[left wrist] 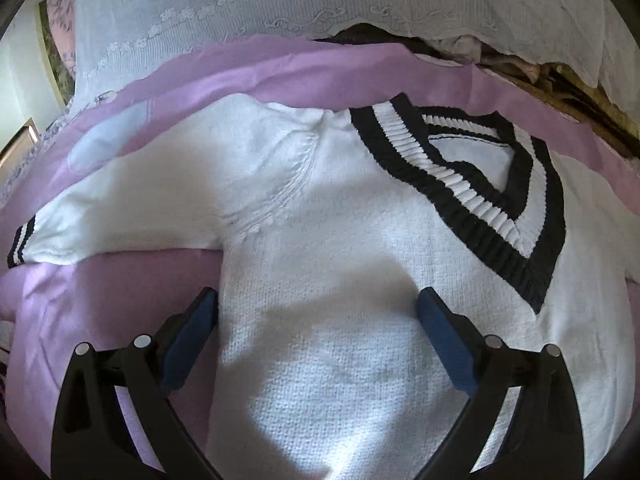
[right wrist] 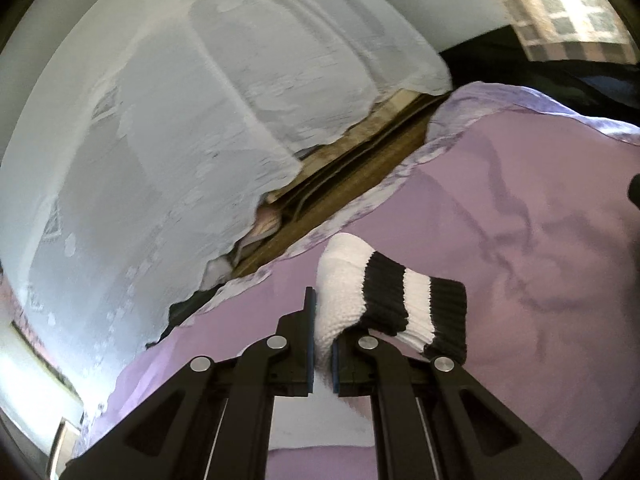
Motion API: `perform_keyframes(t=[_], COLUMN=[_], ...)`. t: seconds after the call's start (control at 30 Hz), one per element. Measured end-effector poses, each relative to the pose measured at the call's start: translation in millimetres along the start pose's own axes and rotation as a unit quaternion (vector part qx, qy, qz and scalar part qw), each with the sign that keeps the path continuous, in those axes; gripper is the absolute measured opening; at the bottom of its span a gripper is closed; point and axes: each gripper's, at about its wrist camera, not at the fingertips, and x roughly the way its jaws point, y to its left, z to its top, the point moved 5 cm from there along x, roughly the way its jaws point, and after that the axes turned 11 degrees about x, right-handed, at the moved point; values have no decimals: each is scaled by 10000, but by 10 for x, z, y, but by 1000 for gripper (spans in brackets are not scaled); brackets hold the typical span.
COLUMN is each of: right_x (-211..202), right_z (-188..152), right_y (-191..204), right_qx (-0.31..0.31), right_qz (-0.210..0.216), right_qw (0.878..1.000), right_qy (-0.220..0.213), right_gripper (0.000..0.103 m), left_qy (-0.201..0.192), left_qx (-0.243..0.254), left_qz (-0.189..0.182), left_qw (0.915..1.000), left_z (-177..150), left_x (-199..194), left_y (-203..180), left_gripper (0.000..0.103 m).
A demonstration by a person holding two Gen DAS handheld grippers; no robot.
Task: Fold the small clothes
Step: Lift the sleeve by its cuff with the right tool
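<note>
A small white knit sweater point(left wrist: 320, 208) with a black-and-white striped V-neck collar point(left wrist: 480, 184) lies flat on a lilac bedsheet point(left wrist: 120, 280). Its left sleeve, with a striped cuff point(left wrist: 22, 242), stretches out to the left. My left gripper point(left wrist: 318, 312) is open, hovering over the sweater's body near its left side edge. In the right wrist view my right gripper point(right wrist: 323, 320) is shut on the sweater's other sleeve point(right wrist: 344, 288), just behind its striped cuff point(right wrist: 416, 312), and holds it lifted above the sheet.
A white lace cover point(left wrist: 280, 8) drapes over pillows or bedding at the back; it also shows in the right wrist view point(right wrist: 180, 120). A brown wooden gap point(right wrist: 352, 176) runs between it and the lilac sheet point(right wrist: 520, 220).
</note>
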Motion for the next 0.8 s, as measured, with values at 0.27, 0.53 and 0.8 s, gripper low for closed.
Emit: perform_keyframes(t=[0.27, 0.53, 0.8], right_x=[-72, -29, 156], right_z=[-245, -486, -816], right_y=[367, 844, 1486], right_qx=[-230, -485, -925], right_qz=[388, 587, 824], right_qw=[9988, 9966, 9910], right_qy=[196, 304, 516], right_gripper=[6, 6, 6], left_qy=[49, 35, 37], left_qx=[-268, -467, -579], left_qz=[-106, -151, -176], left_qw=[9996, 9988, 9982], left_z=[-72, -81, -74], left_x=[-22, -15, -4], left_y=[93, 162, 203], left_gripper=[97, 97, 97])
